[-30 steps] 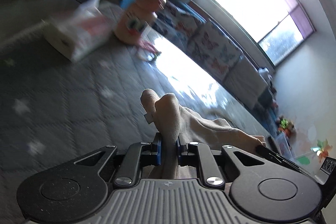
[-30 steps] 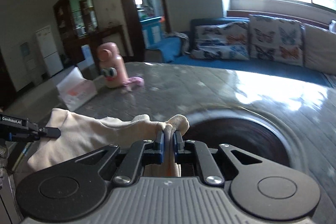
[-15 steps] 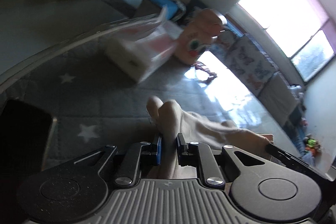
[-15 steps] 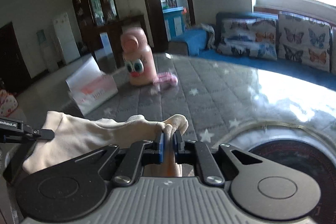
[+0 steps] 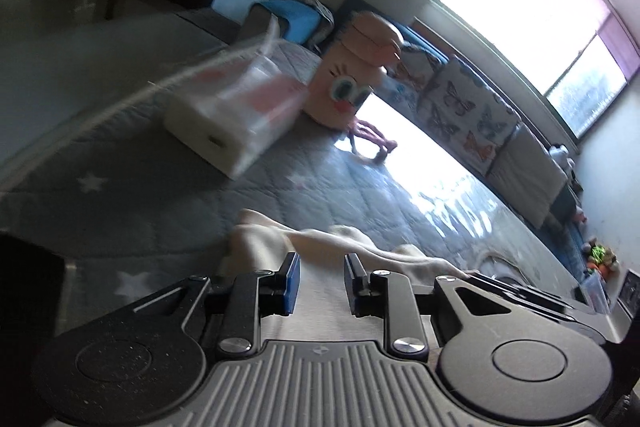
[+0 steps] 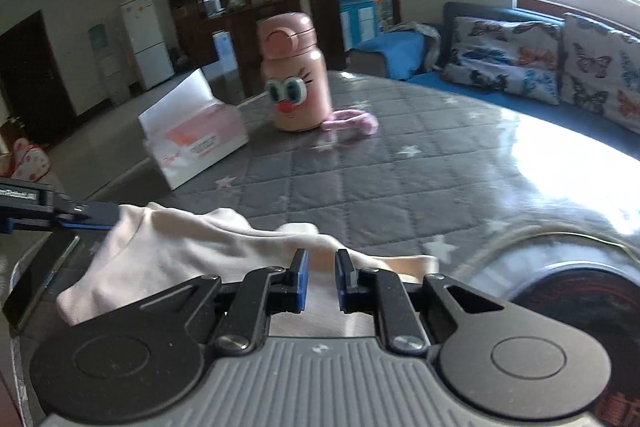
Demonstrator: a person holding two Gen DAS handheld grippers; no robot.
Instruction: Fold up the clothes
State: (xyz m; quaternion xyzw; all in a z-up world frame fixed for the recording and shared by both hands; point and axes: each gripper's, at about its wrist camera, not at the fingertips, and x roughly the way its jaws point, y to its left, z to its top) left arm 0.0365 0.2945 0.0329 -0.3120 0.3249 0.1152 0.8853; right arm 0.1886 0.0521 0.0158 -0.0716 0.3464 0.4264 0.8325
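Observation:
A cream garment (image 6: 180, 247) lies bunched on the grey quilted table cover, just beyond both grippers; it also shows in the left wrist view (image 5: 320, 243). My left gripper (image 5: 319, 281) is open, its blue pads apart with the cloth lying loose ahead of them. My right gripper (image 6: 319, 277) is open too, with cloth behind the gap and nothing pinched. The left gripper's fingertips (image 6: 84, 215) reach the garment's left end in the right wrist view. The right gripper's arm (image 5: 520, 291) shows at the right of the left wrist view.
A pink cartoon-face bottle (image 6: 292, 83) with a pink strap (image 6: 352, 119) and a white tissue box (image 6: 192, 135) stand at the far side of the table. A dark round inset (image 6: 568, 299) lies at the right. A phone (image 6: 36, 279) lies at the left edge. A sofa (image 6: 540, 63) stands behind.
Both grippers have opened and let go of the garment, which has dropped onto the table. Both have moved lower and toward the bottle and tissue box.

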